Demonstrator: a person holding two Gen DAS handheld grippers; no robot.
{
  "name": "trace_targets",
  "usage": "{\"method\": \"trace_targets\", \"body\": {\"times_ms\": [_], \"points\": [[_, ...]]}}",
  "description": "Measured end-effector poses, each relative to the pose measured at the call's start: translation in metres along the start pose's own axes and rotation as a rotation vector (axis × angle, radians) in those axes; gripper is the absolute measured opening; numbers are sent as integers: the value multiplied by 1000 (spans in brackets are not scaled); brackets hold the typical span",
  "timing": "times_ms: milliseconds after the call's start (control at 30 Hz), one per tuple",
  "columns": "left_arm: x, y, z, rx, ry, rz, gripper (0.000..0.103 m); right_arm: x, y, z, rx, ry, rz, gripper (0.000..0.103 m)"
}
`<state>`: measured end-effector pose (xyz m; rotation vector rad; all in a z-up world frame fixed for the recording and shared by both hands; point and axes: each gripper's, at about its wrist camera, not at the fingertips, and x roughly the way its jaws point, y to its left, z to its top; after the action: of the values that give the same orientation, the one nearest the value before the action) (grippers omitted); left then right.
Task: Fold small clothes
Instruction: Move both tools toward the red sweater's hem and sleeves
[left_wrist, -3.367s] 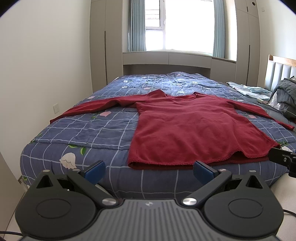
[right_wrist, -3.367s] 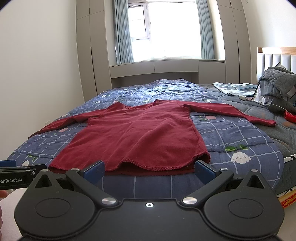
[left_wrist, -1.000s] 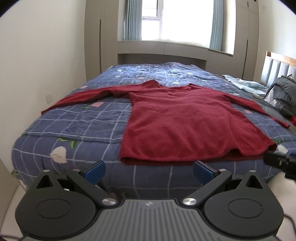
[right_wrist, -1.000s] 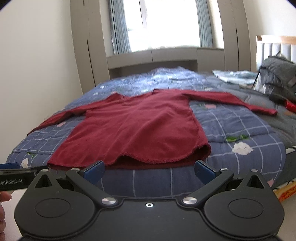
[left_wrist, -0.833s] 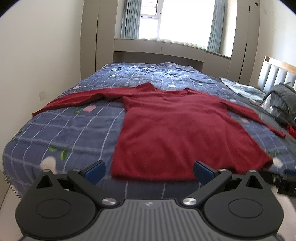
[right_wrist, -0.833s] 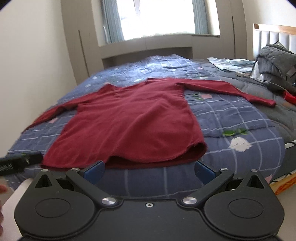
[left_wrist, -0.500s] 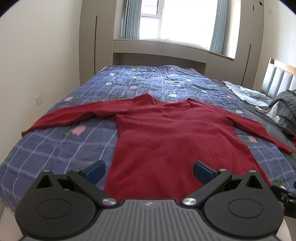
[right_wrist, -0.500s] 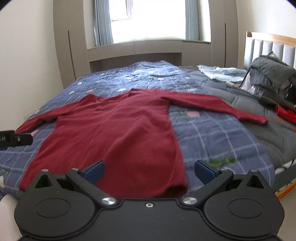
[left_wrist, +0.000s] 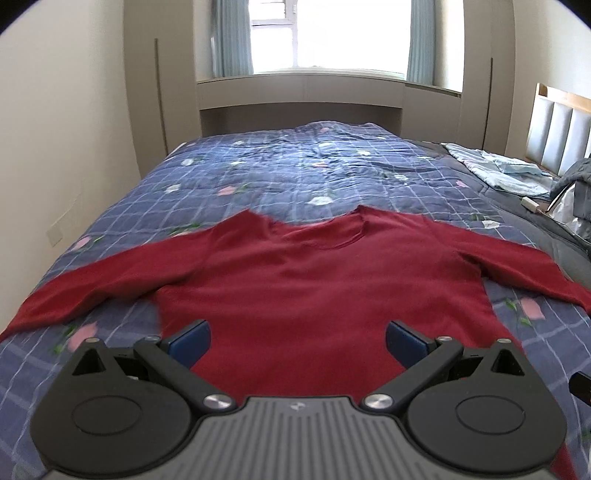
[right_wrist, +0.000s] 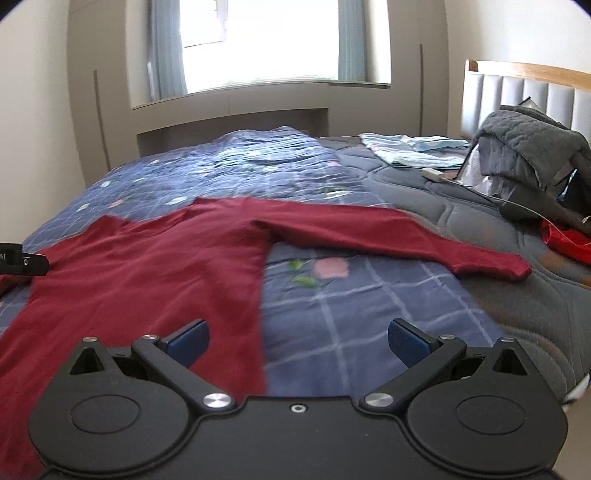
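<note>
Red sweater (left_wrist: 321, 291) lies flat on the bed (left_wrist: 295, 173), sleeves at 9 and 3 o'clock; left gripper (left_wrist: 297, 341) and right gripper (right_wrist: 297, 339) hover spread.

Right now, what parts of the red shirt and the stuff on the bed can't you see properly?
- Red shirt: its bottom hem is hidden behind the left gripper body in the left wrist view.
- Its left sleeve end is cut off by the left wrist picture's edge.
- Small white thing near the grey jacket: too small to name, right wrist view.

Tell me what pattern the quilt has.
The quilt is blue with a white grid and scattered flowers, clearest in the left wrist view.
</note>
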<state>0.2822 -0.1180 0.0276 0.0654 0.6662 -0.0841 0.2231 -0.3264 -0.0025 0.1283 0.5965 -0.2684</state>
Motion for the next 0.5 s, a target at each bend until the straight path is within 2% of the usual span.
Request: {"method": "trace_targets", "body": {"times_ms": [233, 500], "points": [[71, -58, 35, 45, -9, -49, 103, 57, -45, 21, 64, -12, -93, 103], [133, -99, 36, 64, 20, -93, 103, 100, -103, 42, 170, -39, -244, 103]]}}
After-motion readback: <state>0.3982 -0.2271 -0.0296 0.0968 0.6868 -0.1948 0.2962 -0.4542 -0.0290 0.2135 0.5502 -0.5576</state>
